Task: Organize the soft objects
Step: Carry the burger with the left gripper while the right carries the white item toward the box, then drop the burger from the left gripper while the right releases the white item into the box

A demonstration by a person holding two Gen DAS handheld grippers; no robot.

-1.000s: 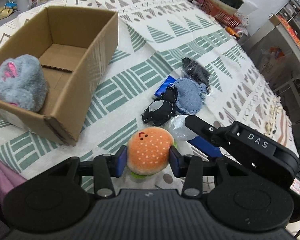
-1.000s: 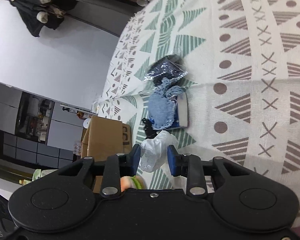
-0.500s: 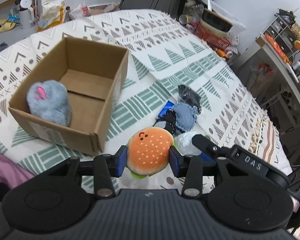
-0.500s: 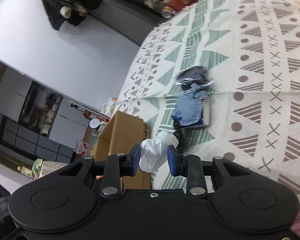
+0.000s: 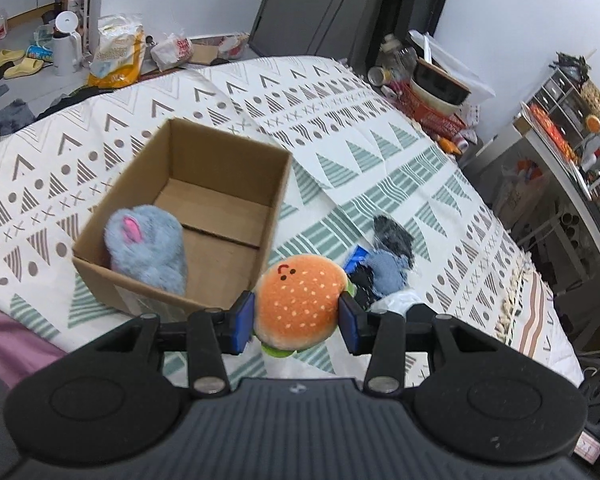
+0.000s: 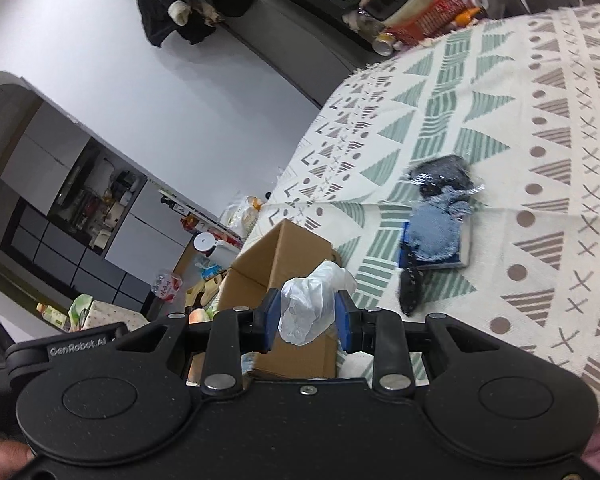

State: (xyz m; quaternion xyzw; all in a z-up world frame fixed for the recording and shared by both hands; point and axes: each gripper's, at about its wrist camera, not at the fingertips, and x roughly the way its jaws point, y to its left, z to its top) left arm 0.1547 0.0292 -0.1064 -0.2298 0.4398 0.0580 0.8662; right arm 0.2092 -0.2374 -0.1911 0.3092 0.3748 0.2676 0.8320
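Note:
My left gripper is shut on an orange plush hamburger and holds it in the air beside the near right corner of an open cardboard box. A grey plush with a pink ear lies in the box's near left end. My right gripper is shut on a crumpled white plastic bag, held above the cloth near the box. The bag also shows in the left wrist view.
On the patterned cloth to the right of the box lies a pile: a blue denim piece, a black item and a blue flat object. Clutter stands past the bed's far edge; shelves are at the right.
Both grippers have risen and pulled back with their loads; the box and pile look smaller and farther. The hamburger now sits near the box's right corner.

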